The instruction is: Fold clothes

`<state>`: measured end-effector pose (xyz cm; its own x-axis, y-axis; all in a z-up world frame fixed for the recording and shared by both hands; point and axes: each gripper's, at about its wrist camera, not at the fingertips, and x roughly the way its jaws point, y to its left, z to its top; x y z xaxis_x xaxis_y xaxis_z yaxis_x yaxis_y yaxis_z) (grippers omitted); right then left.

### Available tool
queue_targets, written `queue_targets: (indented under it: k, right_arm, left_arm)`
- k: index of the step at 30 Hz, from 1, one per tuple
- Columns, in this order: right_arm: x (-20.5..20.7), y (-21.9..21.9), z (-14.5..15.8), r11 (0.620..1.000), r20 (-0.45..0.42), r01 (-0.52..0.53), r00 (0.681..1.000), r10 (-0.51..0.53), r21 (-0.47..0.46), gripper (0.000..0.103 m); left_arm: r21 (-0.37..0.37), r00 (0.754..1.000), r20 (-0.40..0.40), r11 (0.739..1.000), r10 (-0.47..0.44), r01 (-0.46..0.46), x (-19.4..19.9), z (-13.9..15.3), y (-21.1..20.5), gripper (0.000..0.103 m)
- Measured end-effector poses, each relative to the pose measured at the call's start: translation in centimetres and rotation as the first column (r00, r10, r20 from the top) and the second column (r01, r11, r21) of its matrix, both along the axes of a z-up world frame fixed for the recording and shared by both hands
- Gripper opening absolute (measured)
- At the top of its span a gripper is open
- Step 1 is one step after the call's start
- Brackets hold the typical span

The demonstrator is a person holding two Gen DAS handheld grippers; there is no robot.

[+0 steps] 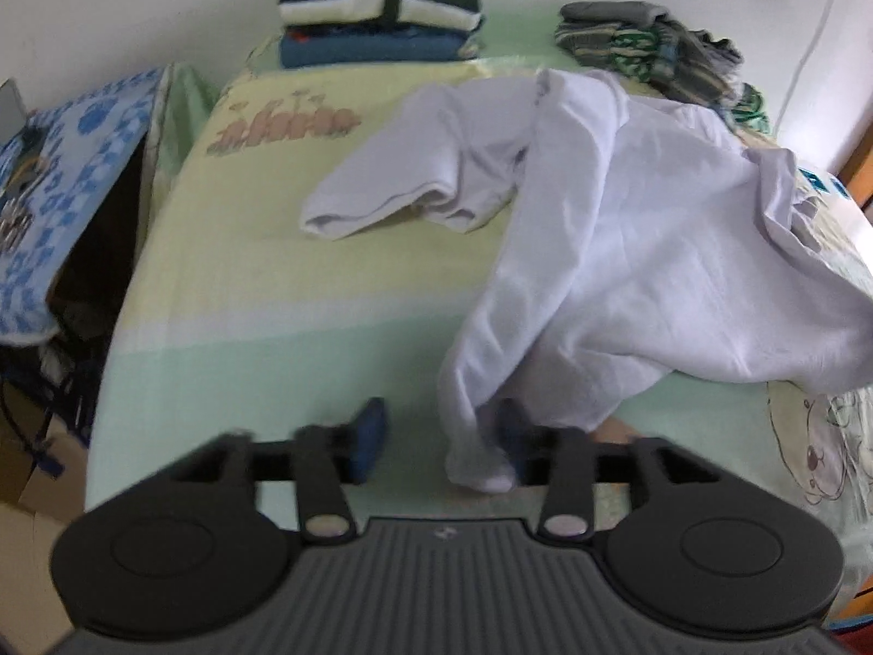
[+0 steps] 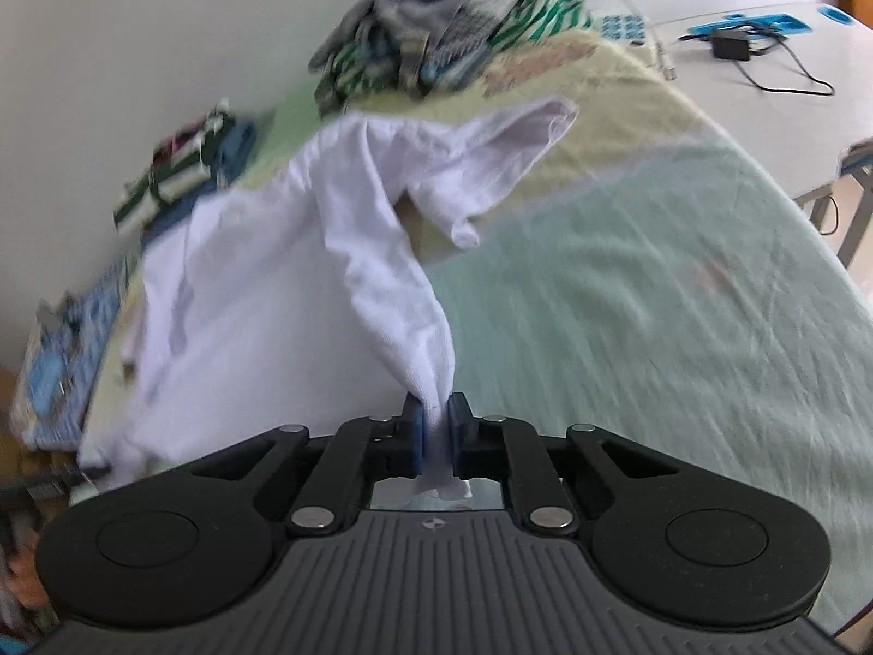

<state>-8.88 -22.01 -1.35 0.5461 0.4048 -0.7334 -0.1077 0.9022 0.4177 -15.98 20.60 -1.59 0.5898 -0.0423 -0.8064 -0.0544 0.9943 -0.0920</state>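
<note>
White shirt half lifted off the bed, pinched by one gripper and loose at the other.

On the left, beside the bed, a blue patterned cloth (image 1: 65, 174) hangs over furniture. At the back of the green and yellow bedsheet (image 1: 262, 327) sits a stack of folded clothes (image 1: 379, 22), and to its right a loose pile of unfolded clothes (image 1: 649, 49). The white shirt (image 1: 627, 251) lies crumpled across the sheet's right half, one sleeve spread toward the middle. The left gripper (image 1: 442, 436) has its jaws spread apart; a hanging corner of the shirt lies against the right finger, unpinched. The right gripper (image 2: 435, 431) is clenched on a bunched corner of the shirt, which rises taut from its pads. Far right, a white table (image 2: 764, 71) carries a cable and charger.
</note>
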Motion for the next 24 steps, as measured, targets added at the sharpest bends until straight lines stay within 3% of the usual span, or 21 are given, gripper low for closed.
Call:
queue_targets:
  k: [3,4,5,7,9,11,13,15,17,18,21,24]
  right_arm:
    - [-0.1,0.1,0.0,1.0,0.011,0.014,1.0,-0.014,-0.008,0.016]
    - [-0.1,0.1,0.1,1.0,0.015,0.019,1.0,-0.019,-0.01,0.023]
    - [-0.2,0.2,0.1,1.0,0.019,0.024,1.0,-0.024,-0.013,0.04]
    - [-0.4,0.2,-0.1,0.999,0.028,0.032,0.999,-0.031,-0.032,0.055]
    - [-1.0,0.2,-0.6,0.998,0.034,0.031,0.999,-0.029,-0.059,0.059]
    - [-1.4,0.5,-1.1,0.995,0.037,0.0,0.999,0.003,-0.096,0.062]
    - [-1.9,1.0,-1.3,0.99,0.055,-0.029,0.998,0.037,-0.136,0.062]
    - [-2.2,1.5,-1.5,0.986,0.073,-0.063,0.995,0.075,-0.155,0.053]
    - [-2.4,2.0,-1.6,0.978,0.089,-0.079,0.991,0.098,-0.192,0.021]
    - [-2.3,2.2,-1.6,0.973,0.085,-0.098,0.989,0.118,-0.209,0.012]
    - [-1.8,1.5,-0.9,0.988,0.077,-0.101,0.991,0.11,-0.119,0.009]
    - [-1.3,0.5,0.6,0.994,0.09,-0.107,0.99,0.107,-0.006,0.009]
  left_arm:
    - [-0.021,0.999,0.021,0.999,-0.037,0.038,0.1,-0.5,-0.4,0.09]
    - [-0.035,0.998,0.022,0.998,-0.056,0.057,0.1,-0.7,-0.5,0.095]
    - [-0.039,0.997,0.023,0.997,-0.069,0.07,0.1,-0.9,-0.7,0.096]
    - [-0.029,0.997,0.022,0.997,-0.073,0.074,0.2,-1.3,-1.2,0.094]
    - [-0.014,0.997,0.025,0.997,-0.075,0.075,0.4,-1.6,-1.7,0.089]
    - [-0.005,0.995,0.032,0.995,-0.098,0.098,0.3,-1.5,-2.5,0.071]
    - [-0.001,0.992,0.037,0.992,-0.124,0.125,0.3,-1.2,-3.2,0.035]
    - [0.001,0.989,0.039,0.99,-0.14,0.14,0.3,-1.0,-3.8,0.014]
    - [0.005,0.992,0.04,0.993,-0.12,0.12,0.0,-0.6,-4.1,0.008]
    - [0.001,0.993,0.046,0.994,-0.112,0.112,-0.2,-0.3,-4.2,0.008]
    - [0.001,0.995,0.079,0.998,-0.061,0.061,-1.3,1.5,-4.1,0.007]
    - [-0.061,0.994,0.109,0.998,0.001,0.006,-2.5,3.7,-3.4,0.007]
